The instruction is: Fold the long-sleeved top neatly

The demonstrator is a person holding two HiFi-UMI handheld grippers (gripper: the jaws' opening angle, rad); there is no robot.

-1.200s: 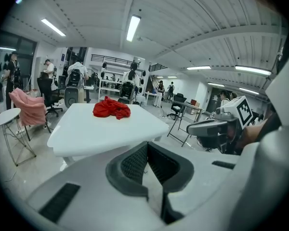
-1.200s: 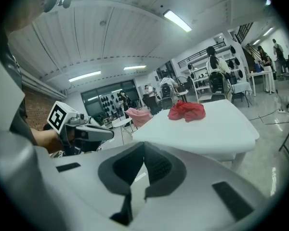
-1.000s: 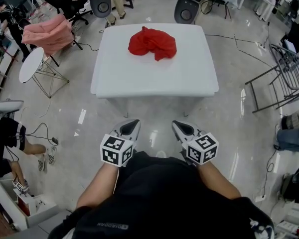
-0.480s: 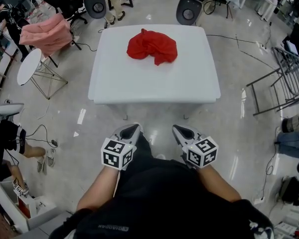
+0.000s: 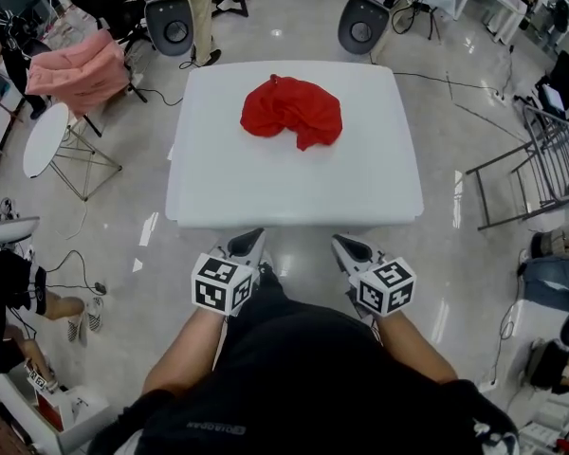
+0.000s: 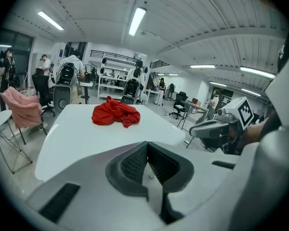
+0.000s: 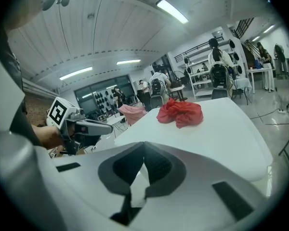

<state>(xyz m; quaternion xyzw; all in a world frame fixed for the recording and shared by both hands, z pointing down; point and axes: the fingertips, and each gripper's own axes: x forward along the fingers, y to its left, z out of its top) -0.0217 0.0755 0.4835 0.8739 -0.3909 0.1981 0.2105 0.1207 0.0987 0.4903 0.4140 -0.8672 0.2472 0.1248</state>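
A red long-sleeved top (image 5: 293,111) lies crumpled in a heap on the far half of a white table (image 5: 294,183); it also shows as a red heap (image 6: 115,113) in the left gripper view and as a red heap (image 7: 180,112) in the right gripper view. My left gripper (image 5: 253,238) and right gripper (image 5: 340,243) are both shut and hold nothing. They hang side by side at the table's near edge, well short of the top. The right gripper (image 6: 209,127) also appears in the left gripper view, and the left gripper (image 7: 98,127) in the right gripper view.
A pink cloth (image 5: 78,67) drapes a chair at the left, beside a small round white table (image 5: 49,138). Office chairs (image 5: 362,24) stand behind the table. A metal rack (image 5: 541,150) is at the right. People and cables are at the left floor edge.
Both grippers have moved forward from over the open floor to the table's near edge, still shut. The table and red top appear closer and lower in the head view.
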